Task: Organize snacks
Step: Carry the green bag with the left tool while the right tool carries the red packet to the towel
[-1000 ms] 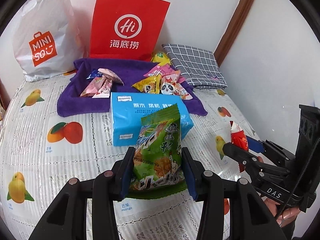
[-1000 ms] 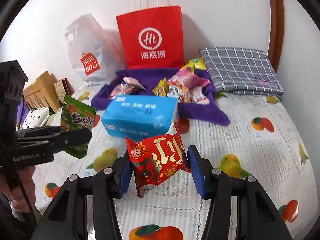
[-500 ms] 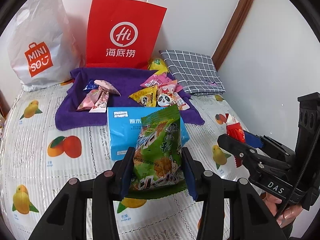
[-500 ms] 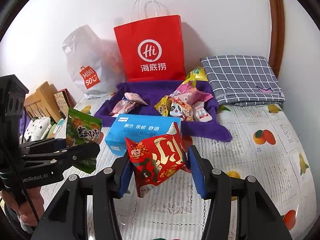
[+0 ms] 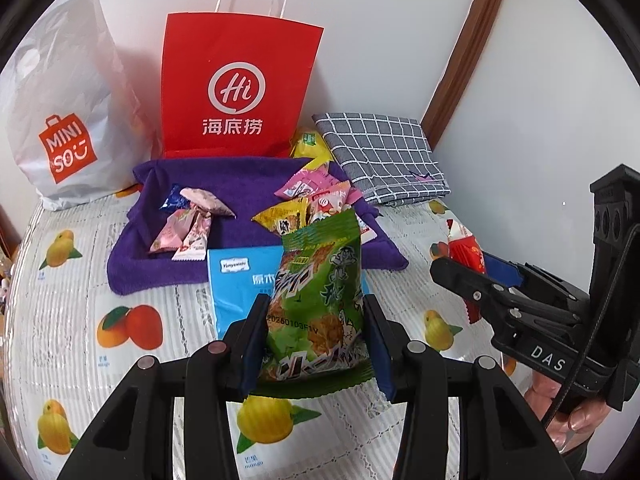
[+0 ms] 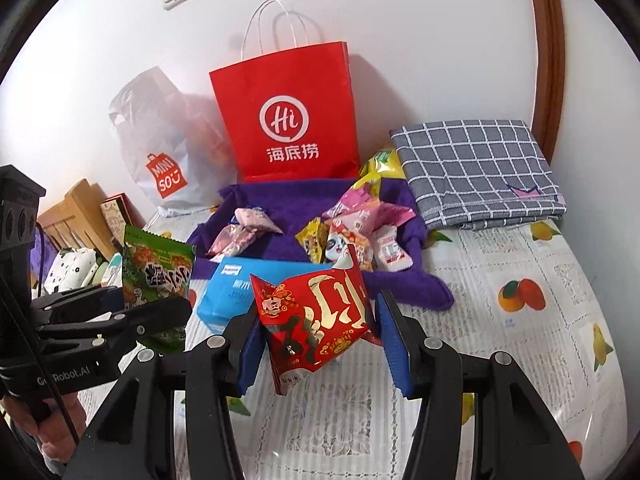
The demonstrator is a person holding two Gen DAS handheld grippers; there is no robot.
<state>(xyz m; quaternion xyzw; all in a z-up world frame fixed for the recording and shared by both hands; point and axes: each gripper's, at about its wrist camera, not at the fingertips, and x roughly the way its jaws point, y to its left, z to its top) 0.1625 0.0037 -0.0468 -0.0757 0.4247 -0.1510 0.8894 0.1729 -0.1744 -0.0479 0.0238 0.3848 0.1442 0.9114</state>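
green snack packet (image 5: 316, 304) and red snack packet (image 6: 320, 320), lifted above the fruit-print tablecloth (image 5: 72, 320)
my left claw (image 5: 316, 344) clamps the green one; my right claw (image 6: 320, 344) clamps the red

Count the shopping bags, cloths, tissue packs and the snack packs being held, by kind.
Shopping bags: 2, red paper bag, white plastic bag
Cloths: 2, purple towel, grey checked cloth
Blue tissue pack: 1
Held snack packs: 2, green snack pack, red snack pack
Total: 7
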